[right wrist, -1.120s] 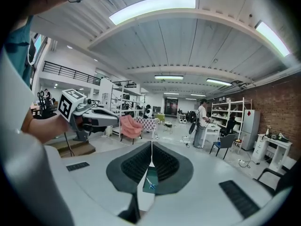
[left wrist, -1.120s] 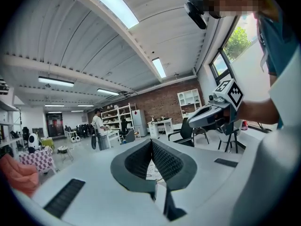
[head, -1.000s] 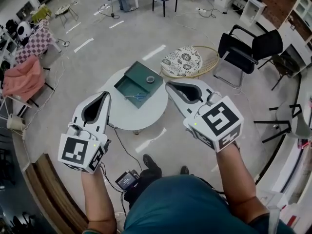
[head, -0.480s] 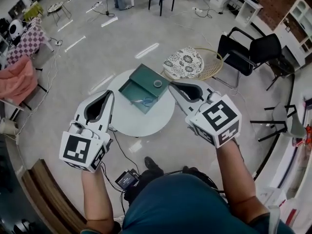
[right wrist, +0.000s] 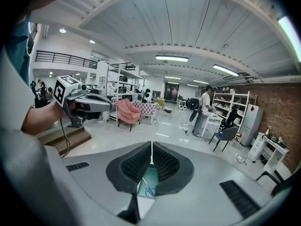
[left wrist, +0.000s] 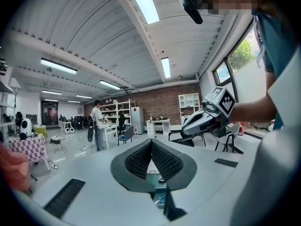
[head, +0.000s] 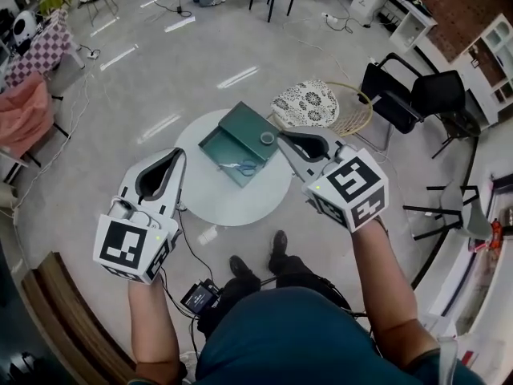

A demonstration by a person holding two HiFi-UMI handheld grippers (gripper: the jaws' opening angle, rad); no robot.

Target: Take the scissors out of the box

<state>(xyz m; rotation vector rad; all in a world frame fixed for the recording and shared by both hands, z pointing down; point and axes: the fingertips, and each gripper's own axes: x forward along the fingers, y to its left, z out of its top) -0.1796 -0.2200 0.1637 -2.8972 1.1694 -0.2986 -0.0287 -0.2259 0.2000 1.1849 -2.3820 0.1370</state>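
Holding left tool (head: 177, 156) low and left of round white worktop (head: 240, 203), right tool (head: 280, 135) at worktop's far-right edge. Checking for writing: none legible, no brand seen; only black-and-white square markers on each tool's white cube. Reading left tool (left wrist: 151, 141) in its own view: tips closed together, nothing betw. them. Same for right tool (right wrist: 151, 145): tips meeting, empty.

Finding blue-handled scissors (head: 247, 167) lying flat inside tray of dark green open box (head: 218, 144), toward tray's right end, untouched. Scissors (left wrist: 161, 199) also visible thru gap under closed tips in left gripper view, scissors (right wrist: 150, 190) likewise in right gripper view. Noting box near worktop centre, lid (head: 250, 121) open on far side, small grey tape roll (head: 267, 138) sitting on lid, just beside right tool's tip. Spotting round wicker basket (head: 361, 111) w/ black-and-white patterned cushion (head: 303, 103) on floor beyond worktop, black chair (head: 413, 95) further right.

Comparing w/ 1 s ago: stepped closer, one shoe (head: 277, 241) now fwd near worktop's edge. Right tool's tip nearer tape roll than before. Left tool approx. same spot in view. Both still closed; scissors still in box.
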